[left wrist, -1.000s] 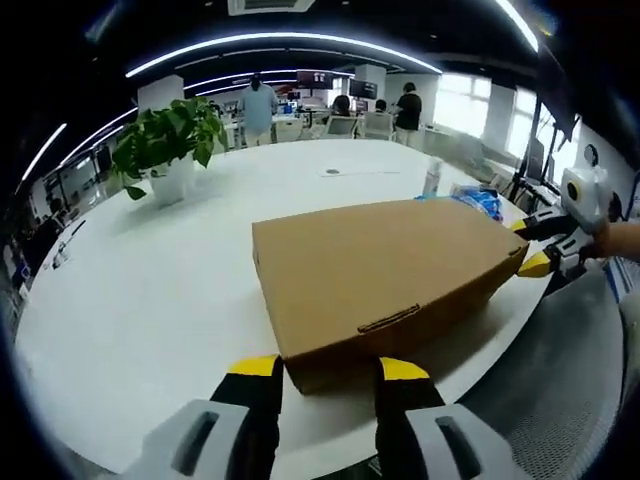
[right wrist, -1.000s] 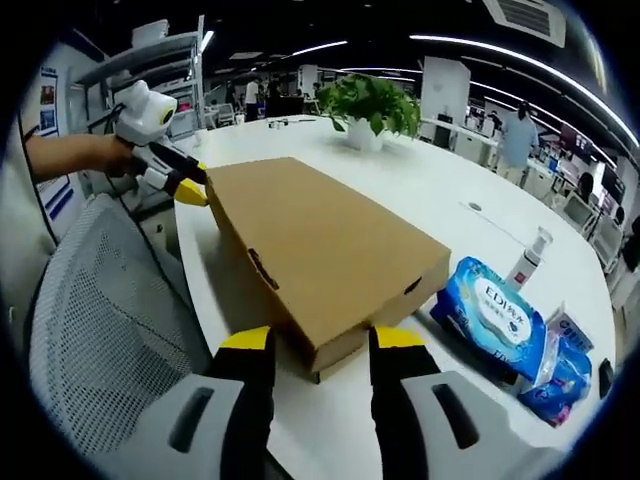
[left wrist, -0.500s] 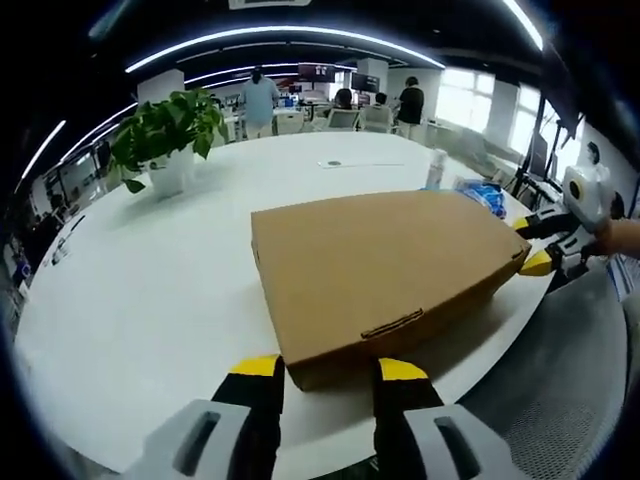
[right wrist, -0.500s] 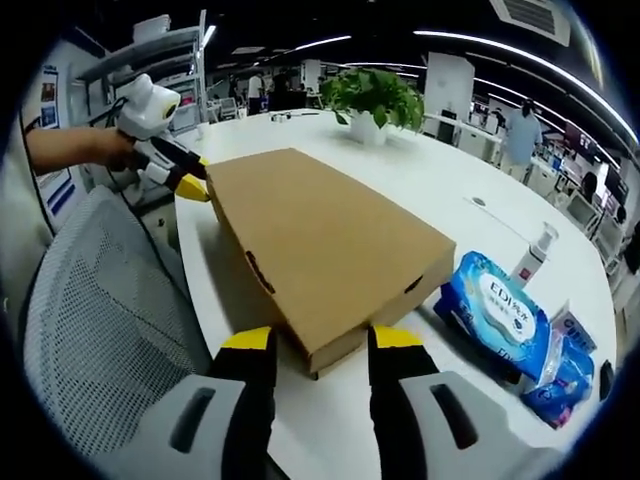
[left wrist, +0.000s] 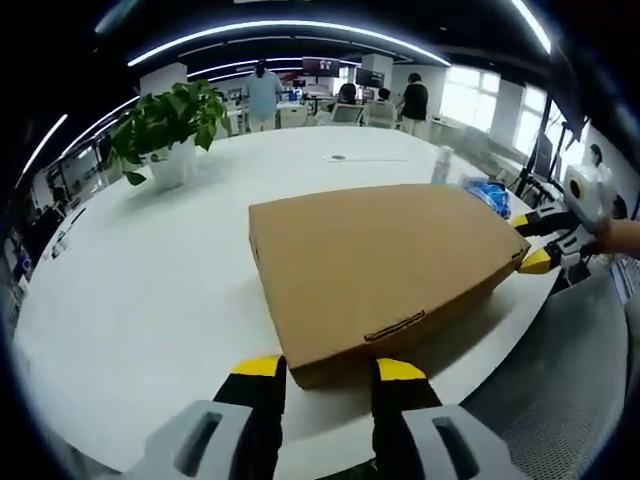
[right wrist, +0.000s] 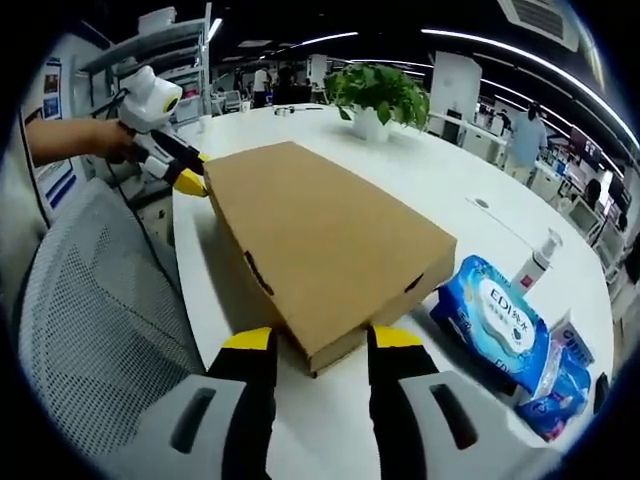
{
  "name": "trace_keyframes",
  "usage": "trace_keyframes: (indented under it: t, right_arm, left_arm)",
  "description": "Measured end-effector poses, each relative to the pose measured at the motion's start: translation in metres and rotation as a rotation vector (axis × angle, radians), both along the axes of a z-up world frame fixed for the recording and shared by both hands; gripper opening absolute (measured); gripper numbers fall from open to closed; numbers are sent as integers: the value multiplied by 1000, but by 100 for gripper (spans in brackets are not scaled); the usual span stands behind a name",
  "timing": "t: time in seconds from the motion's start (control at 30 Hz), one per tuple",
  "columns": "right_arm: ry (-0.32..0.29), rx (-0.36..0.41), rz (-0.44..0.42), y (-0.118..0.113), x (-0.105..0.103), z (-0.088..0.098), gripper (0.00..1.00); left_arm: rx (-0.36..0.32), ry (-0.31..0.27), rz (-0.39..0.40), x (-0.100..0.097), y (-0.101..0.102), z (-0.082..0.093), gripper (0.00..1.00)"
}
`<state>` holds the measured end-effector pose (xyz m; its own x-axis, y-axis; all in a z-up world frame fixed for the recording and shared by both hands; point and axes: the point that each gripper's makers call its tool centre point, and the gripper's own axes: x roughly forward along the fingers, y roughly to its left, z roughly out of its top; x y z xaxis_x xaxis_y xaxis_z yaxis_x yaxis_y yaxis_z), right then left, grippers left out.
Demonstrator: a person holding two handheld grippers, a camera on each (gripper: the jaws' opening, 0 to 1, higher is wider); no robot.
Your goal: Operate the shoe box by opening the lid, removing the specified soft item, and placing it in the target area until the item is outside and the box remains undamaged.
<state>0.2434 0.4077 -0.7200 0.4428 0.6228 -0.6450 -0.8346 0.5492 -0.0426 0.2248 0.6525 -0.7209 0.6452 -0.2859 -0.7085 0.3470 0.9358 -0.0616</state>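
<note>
Lid-opening step: closed cardboard shoe box (left wrist: 385, 262) lies flat at the white table (left wrist: 150, 290) edge, left gripper (left wrist: 328, 370) and right gripper (right wrist: 310, 340) each with jaws spread, straddling opposite front corners. Next move, I judge: raise the lid edge evenly without creasing it. Versus 1.0 s ago: box unmoved, lid still down.

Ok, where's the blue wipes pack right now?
In the right gripper view the blue wipes pack lies on the white table, right of the cardboard box, with the pump bottle just behind it.
</note>
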Motion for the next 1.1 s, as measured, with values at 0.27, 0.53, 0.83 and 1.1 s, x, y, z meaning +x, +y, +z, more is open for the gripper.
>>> trace_keyframes:
  t: [0.27,0.53,0.83,1.1]
  right_arm:
    - [0,4,0,2,9,0,33]
    - [0,5,1,5,24,0,33]
    - [1,2,5,9,46,0,33]
    - [0,2,7,12,65,0,33]
  left_arm:
    - [4,6,4,10,3,-1,34]
    - [6,10,7,24,5,-1,34]
    - [9,12,9,45,9,-2,34]
    - [10,15,8,64,12,-2,34]
